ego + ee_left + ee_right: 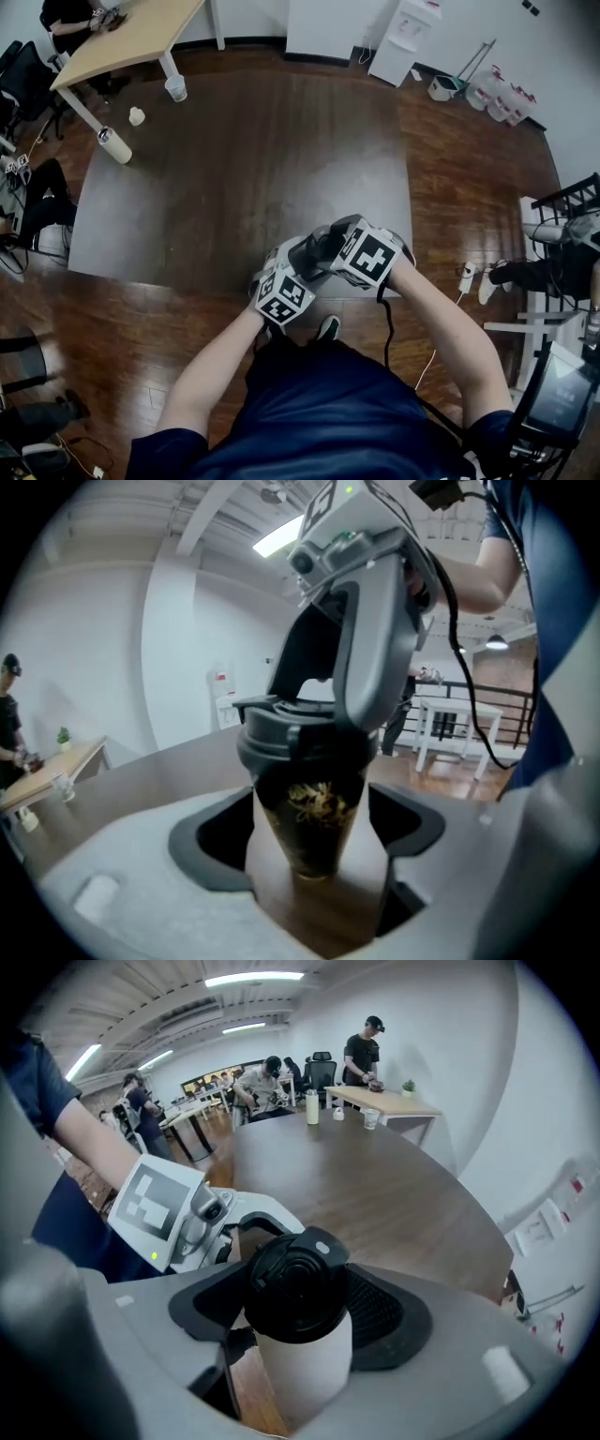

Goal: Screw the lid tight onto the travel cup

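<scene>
- Reaches forward with both forearms and holds the left gripper [311, 841] and the right gripper [298, 1309] tip to tip above the near edge of the dark brown wooden table [234, 169].
- Points the left gripper slightly downward, and brings the right one steeply down from above.
- Clamps the tapered travel cup [314, 808] by its body between the left jaws, set wide, pads pressed on both sides.
- Grips the round black plastic lid [295, 1283], seated on top of the cup, with the right jaws, also wide apart, pads against its rim.
- Well apart, at the table's far left corner: a white bottle [114, 145], a small white cup [137, 116] and a clear glass [175, 89].
- Beyond them, a pale wooden desk [131, 37] with a person [75, 19] at it.
- From the head view, barely makes out the cup beneath the two grippers.
- In the left gripper view, finds a dark cup wall with a pale gold pattern.
- In the right gripper view, finds a white wall below the lid.
</scene>
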A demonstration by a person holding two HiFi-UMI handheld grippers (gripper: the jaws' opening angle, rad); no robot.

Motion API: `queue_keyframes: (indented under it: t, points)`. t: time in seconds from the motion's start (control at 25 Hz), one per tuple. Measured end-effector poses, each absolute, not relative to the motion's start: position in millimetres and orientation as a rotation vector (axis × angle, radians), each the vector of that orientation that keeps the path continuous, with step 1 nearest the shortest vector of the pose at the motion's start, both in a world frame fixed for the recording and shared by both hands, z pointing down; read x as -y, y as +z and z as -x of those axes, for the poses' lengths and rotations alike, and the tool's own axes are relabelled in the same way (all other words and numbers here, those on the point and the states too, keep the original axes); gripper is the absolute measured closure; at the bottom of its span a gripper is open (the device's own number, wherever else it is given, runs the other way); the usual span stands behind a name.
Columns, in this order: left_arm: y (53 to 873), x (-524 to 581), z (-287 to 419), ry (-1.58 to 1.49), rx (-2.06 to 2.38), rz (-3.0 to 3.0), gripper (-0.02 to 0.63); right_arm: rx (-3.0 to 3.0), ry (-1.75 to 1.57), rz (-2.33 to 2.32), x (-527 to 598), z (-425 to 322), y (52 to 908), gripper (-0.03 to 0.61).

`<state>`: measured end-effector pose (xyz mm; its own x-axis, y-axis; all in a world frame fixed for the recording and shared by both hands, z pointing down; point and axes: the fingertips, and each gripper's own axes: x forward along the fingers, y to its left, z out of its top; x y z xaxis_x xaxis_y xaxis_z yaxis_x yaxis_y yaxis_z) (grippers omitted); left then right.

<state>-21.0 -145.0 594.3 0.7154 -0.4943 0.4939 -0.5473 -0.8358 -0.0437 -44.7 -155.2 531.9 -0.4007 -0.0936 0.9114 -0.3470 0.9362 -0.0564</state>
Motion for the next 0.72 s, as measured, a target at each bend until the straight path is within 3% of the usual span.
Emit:
queue_keyframes:
  t: [0.24, 0.48, 0.72]
  points:
    - [608, 139, 23, 0.894, 0.598, -2.873, 0.215, 1.987, 0.057, -0.024, 145, 59, 526, 0.242]
    - [616, 158, -7, 0.783, 0.887, -2.796, 0.227, 1.877, 0.348, -0.404, 156, 7, 548, 0.242]
    - [600, 152, -1, 0.734, 0.992, -2.709, 0.224, 1.999, 0.279, -0.392, 157, 29, 530, 0.242]
